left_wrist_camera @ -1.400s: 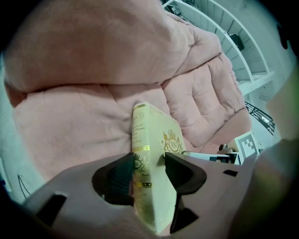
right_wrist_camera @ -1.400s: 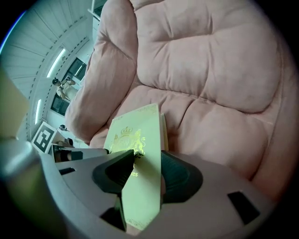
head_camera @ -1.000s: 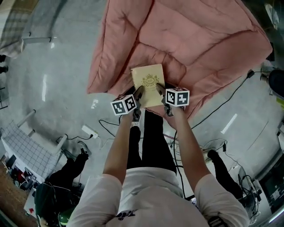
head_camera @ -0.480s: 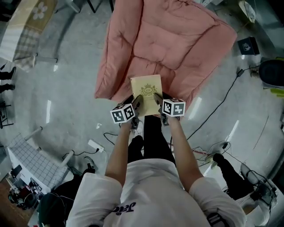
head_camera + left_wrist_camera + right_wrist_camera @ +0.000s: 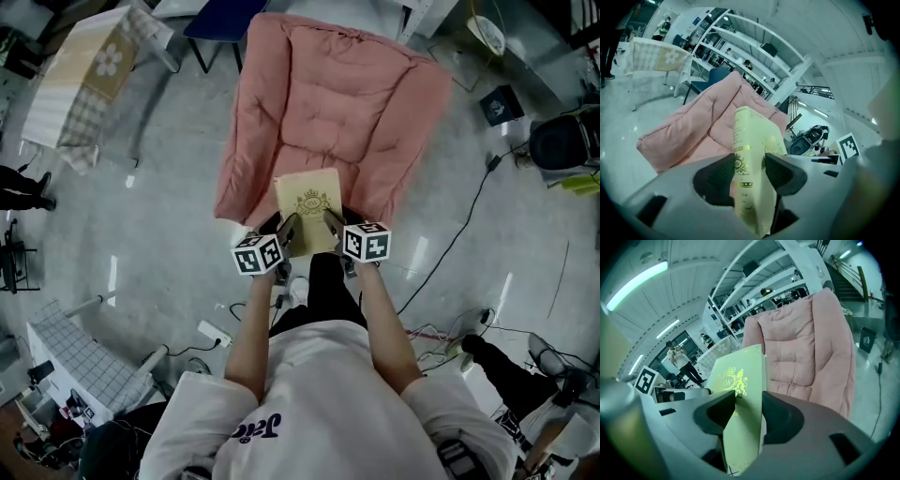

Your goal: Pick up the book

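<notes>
A cream book point(image 5: 310, 208) with a gold crest is held up in the air over the near edge of a pink quilt point(image 5: 342, 103). My left gripper point(image 5: 287, 232) is shut on the book's left edge, the spine point(image 5: 742, 159) standing between its dark pads. At the other side my right gripper point(image 5: 331, 223) is shut on the book's right edge, with the crested cover point(image 5: 732, 380) showing above its jaws. Both grippers point forward and down. The book point(image 5: 754, 154) stands on edge in each gripper view.
The pink quilt point(image 5: 806, 343) lies spread on a grey floor point(image 5: 169, 178). Cables point(image 5: 469, 225) trail across the floor at the right. A chair with a flower-print cloth point(image 5: 89, 80) stands at the far left. White grid racks point(image 5: 66, 361) lie at the near left. Shelving point(image 5: 740, 42) rises behind.
Both grippers have risen with the book gripped between them. The quilt and floor look farther below, and more of the room shows around them.
</notes>
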A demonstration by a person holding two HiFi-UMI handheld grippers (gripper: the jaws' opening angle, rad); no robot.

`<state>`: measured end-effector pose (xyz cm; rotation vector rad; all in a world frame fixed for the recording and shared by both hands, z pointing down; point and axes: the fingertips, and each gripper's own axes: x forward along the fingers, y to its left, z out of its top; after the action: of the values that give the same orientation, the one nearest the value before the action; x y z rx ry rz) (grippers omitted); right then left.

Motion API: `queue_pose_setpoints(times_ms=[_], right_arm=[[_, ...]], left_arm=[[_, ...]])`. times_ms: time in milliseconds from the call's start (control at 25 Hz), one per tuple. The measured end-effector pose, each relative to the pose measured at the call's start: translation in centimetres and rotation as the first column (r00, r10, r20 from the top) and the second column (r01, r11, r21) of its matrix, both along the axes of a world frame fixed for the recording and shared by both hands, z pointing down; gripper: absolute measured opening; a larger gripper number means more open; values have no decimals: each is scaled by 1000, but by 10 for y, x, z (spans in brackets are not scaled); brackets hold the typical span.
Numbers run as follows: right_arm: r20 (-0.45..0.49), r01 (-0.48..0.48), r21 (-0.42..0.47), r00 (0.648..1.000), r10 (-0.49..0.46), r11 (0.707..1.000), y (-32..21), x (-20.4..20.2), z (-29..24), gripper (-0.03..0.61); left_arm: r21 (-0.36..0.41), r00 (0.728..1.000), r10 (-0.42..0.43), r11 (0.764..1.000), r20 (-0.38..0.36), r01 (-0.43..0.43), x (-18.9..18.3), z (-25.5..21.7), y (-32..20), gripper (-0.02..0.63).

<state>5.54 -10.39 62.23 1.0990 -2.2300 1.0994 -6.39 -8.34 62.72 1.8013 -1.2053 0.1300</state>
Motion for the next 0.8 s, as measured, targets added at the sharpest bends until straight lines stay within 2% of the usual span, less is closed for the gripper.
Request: queue_pose_setpoints(times_ms=[200, 440, 680, 800], right_arm=[[24, -20, 109, 1000, 17, 994, 14, -6, -49, 172], [17, -27, 230, 1000, 24, 973, 18, -10, -104, 172], [72, -66, 340, 996, 44, 938, 15, -12, -168, 170], [76, -75, 415, 996, 47, 907, 16, -12, -202, 170]], left_arm=[[108, 1000, 19, 994, 22, -21, -7, -49, 10, 209], [234, 997, 57, 970, 46, -67, -12, -104, 8, 209], [378, 991, 77, 919, 109, -113, -13, -173, 1, 209], [445, 990, 82, 886, 116, -126, -14, -207, 0, 209]])
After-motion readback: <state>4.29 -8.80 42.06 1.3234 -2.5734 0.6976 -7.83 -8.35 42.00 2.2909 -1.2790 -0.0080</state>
